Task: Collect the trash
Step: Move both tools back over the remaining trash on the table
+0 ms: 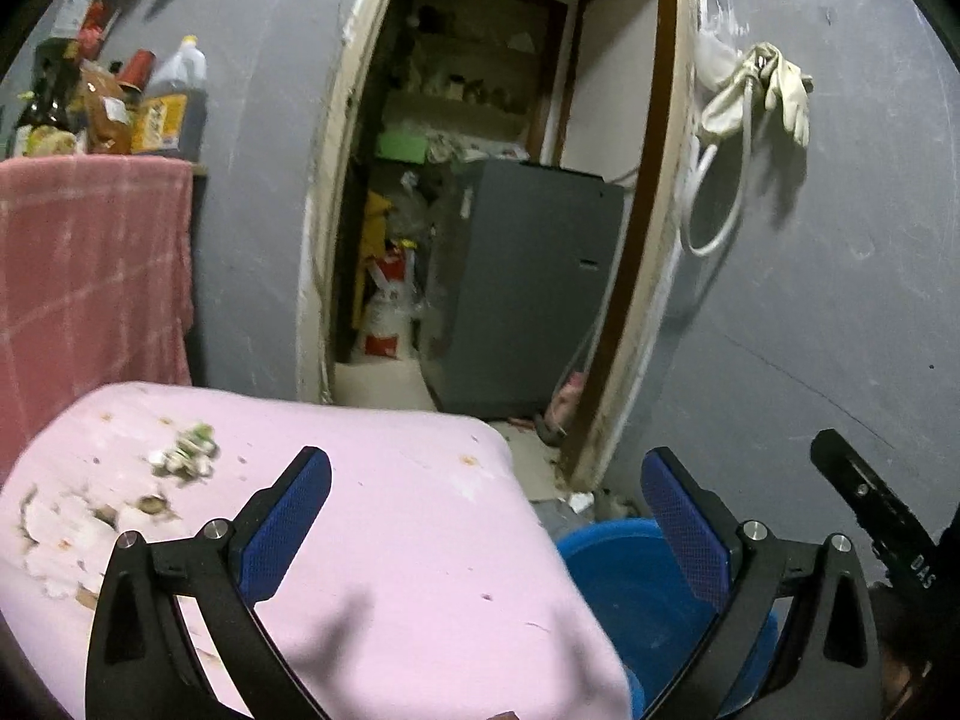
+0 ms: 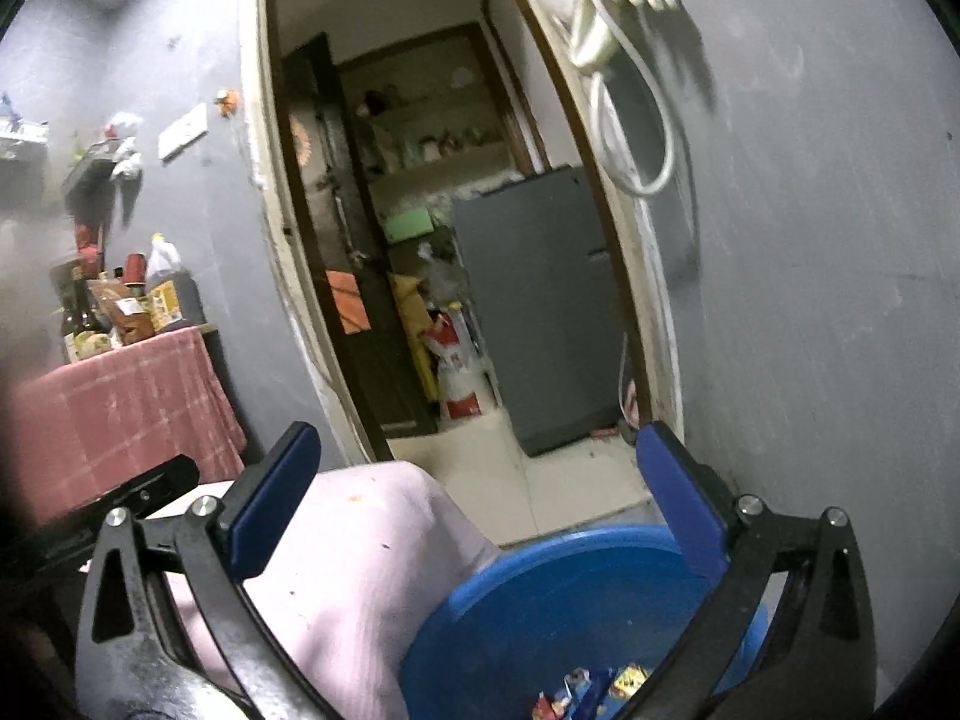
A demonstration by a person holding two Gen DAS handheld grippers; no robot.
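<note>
A pile of small scraps and peelings [image 1: 186, 456] lies on a pink cloth-covered table [image 1: 408, 516] at its far left. A blue plastic bin [image 1: 624, 588] stands on the floor to the right of the table. In the right wrist view the bin [image 2: 540, 618] holds several colourful wrappers [image 2: 600, 690] at its bottom. My left gripper [image 1: 486, 510] is open and empty above the table's right edge. My right gripper [image 2: 474, 492] is open and empty above the bin and table corner. Its body shows in the left wrist view [image 1: 870, 510].
An open doorway [image 1: 480, 210] leads to a room with a grey fridge [image 1: 522, 282] and bags. A pink towel-draped shelf [image 1: 90, 264] with bottles [image 1: 168, 102] stands at left. Gloves and a cable [image 1: 750, 96] hang on the grey wall at right.
</note>
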